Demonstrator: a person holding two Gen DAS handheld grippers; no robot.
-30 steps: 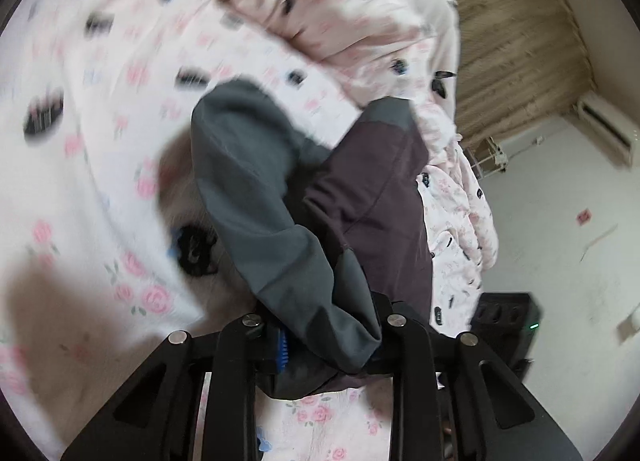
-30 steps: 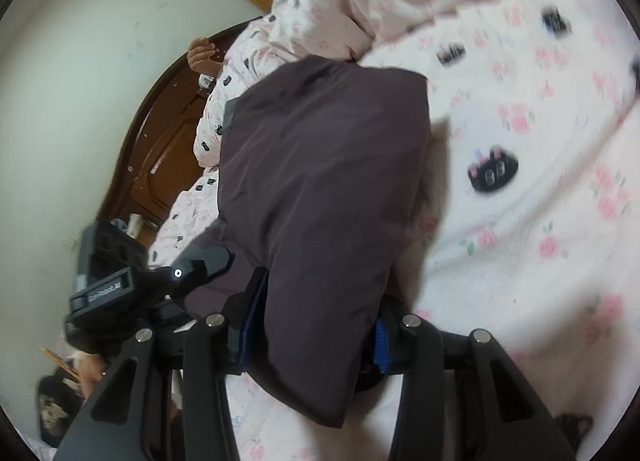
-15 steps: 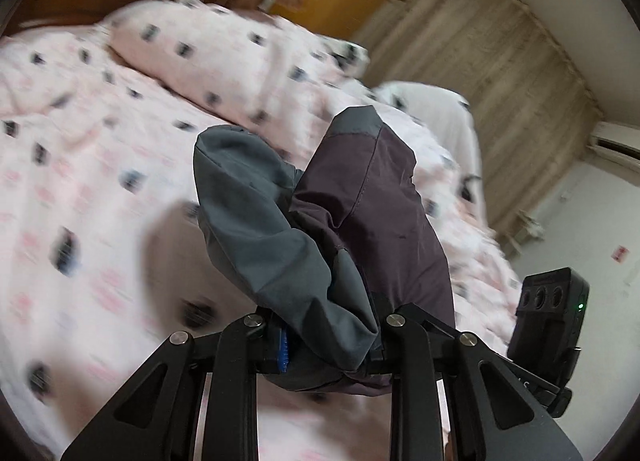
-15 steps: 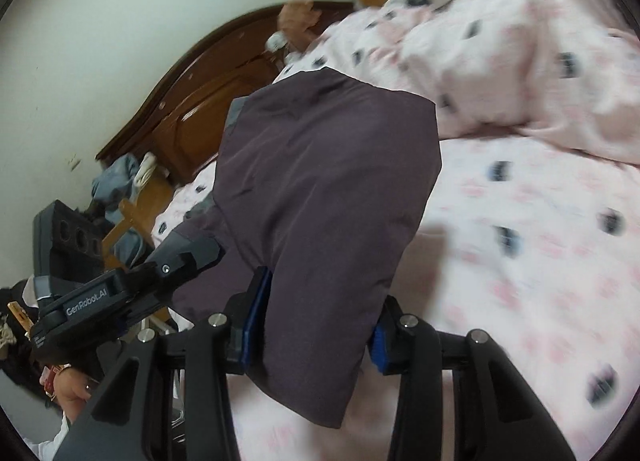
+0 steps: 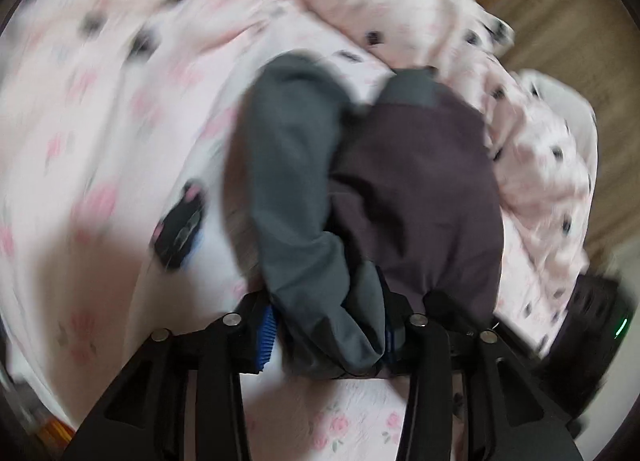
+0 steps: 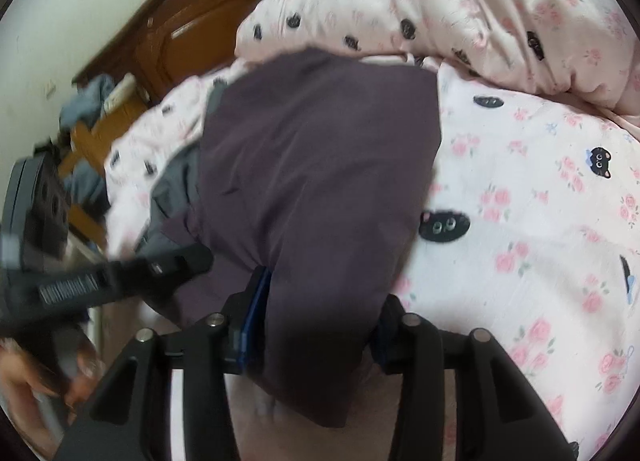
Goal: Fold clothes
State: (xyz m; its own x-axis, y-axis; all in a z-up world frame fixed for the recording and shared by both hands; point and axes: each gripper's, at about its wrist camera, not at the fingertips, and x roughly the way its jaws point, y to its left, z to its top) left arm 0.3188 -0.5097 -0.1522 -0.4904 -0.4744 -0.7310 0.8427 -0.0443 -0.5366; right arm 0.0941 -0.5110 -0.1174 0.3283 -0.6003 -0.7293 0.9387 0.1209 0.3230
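left gripper (image 5: 326, 331): jaws clamped on garment (image 5: 420, 189); right gripper (image 6: 312, 325): jaws clamped on same garment; grippers side by side, close

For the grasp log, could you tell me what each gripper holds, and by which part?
Both hold one purple-and-grey garment: the left gripper on a bunched grey part, the right gripper on a purple edge.

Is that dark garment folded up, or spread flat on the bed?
Neither quite: the garment hangs bunched, pinched by the left gripper and right gripper above the bed.
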